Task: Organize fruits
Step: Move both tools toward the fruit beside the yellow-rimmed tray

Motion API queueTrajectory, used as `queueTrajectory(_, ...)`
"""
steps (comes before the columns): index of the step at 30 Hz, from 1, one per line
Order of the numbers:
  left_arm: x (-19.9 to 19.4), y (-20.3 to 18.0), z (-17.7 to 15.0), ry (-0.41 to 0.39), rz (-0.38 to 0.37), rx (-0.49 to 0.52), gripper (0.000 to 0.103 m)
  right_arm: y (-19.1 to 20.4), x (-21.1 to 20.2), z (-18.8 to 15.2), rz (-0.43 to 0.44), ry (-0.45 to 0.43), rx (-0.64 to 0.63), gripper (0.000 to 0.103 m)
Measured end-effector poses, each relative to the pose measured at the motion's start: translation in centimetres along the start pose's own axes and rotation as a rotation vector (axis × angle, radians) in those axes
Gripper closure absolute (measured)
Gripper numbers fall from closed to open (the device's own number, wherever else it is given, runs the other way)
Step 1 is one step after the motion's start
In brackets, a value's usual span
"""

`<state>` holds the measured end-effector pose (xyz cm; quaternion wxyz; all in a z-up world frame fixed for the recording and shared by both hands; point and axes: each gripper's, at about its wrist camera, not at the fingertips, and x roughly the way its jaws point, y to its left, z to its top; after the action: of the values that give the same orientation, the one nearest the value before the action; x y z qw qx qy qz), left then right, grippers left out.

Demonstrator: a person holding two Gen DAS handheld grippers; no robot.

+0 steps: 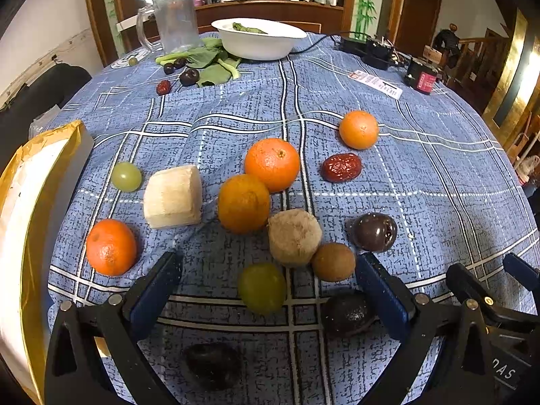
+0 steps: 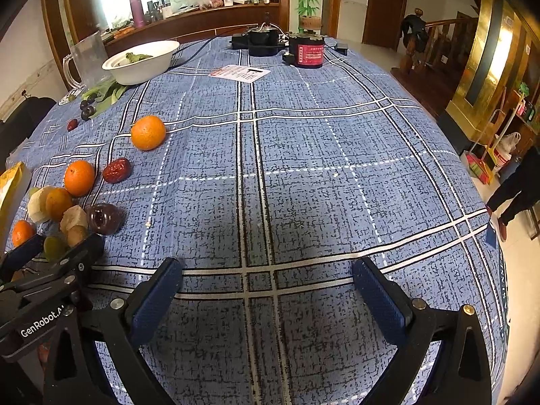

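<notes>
Fruit lies on the blue plaid tablecloth (image 1: 422, 175). My left gripper (image 1: 268, 281) is open and empty, just above the cloth. A green grape (image 1: 262, 287) lies between its fingers, with a kiwi (image 1: 333, 262) and a dark plum (image 1: 347, 314) near the right finger (image 1: 381, 290). Beyond lie several oranges (image 1: 272, 164), two pale cut chunks (image 1: 172, 196), a red date (image 1: 341, 167), a dark passion fruit (image 1: 374, 232) and another green grape (image 1: 126, 176). My right gripper (image 2: 266, 287) is open and empty over bare cloth, to the right of the fruit (image 2: 79, 177).
A yellow-edged box (image 1: 37, 209) stands at the left. At the far side are a white bowl (image 1: 260, 38), leafy greens (image 1: 206, 62), small dark fruits (image 1: 189, 76), a plastic jug (image 1: 175, 22), a paper slip (image 1: 376, 82) and black and red devices (image 2: 305, 50).
</notes>
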<state>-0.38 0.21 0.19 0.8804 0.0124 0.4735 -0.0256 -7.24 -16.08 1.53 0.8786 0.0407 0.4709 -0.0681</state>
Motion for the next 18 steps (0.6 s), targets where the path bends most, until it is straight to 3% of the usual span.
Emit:
queueTrajectory(5,-1.8,1.2,-0.7,-0.022,-0.056,-0.031,0.001,-0.3,-0.3,0.0,0.018,-0.009,0.012,0.001)
queueTrajectory(11,-10.1,3.4,-3.1,-0.290,-0.106,-0.079,0.001,-0.3,-0.9,-0.2,0.019,-0.036,0.017,0.001)
queueTrajectory(15,-13.3,4.8,-4.7,-0.345,-0.098,-0.078,0.001,0.3,-2.9,-0.7,-0.045,-0.145,-0.006,0.001)
queueTrajectory(18,-15.2,5.9,-5.8,-0.370,-0.060,-0.084,0.001,2.2,-5.8,-1.6,-0.204,-0.316,-0.089,0.001)
